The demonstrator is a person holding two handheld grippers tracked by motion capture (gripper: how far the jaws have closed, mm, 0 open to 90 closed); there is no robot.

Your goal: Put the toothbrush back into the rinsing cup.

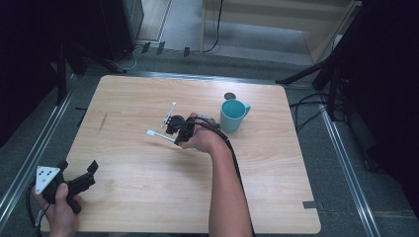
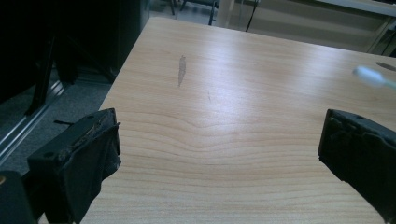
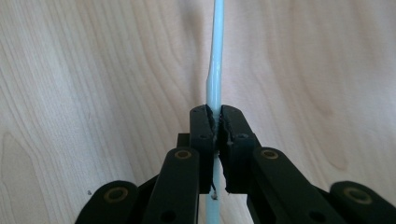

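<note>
A slim light-blue toothbrush [image 3: 215,70] is clamped between the pads of my right gripper [image 3: 218,113], its handle running straight out over the wood. In the high view the right gripper [image 1: 174,132] hovers near the table's middle, and the toothbrush [image 1: 157,135] pokes out to the left with its white head leading. A teal mug [image 1: 233,114] stands upright just right of that hand. My left gripper [image 1: 77,168] rests at the near left corner, jaws wide apart. Nothing lies between the jaws of the left gripper [image 2: 219,140], and the blurred toothbrush head [image 2: 371,75] appears far to the right.
The wooden table [image 1: 148,197] has rounded corners and a small grey smear [image 1: 103,122] on its left part. A dark round disc [image 1: 230,96] lies behind the mug. A thin white strip [image 1: 171,111] sticks up beside the right gripper. Stand legs and cables surround the table.
</note>
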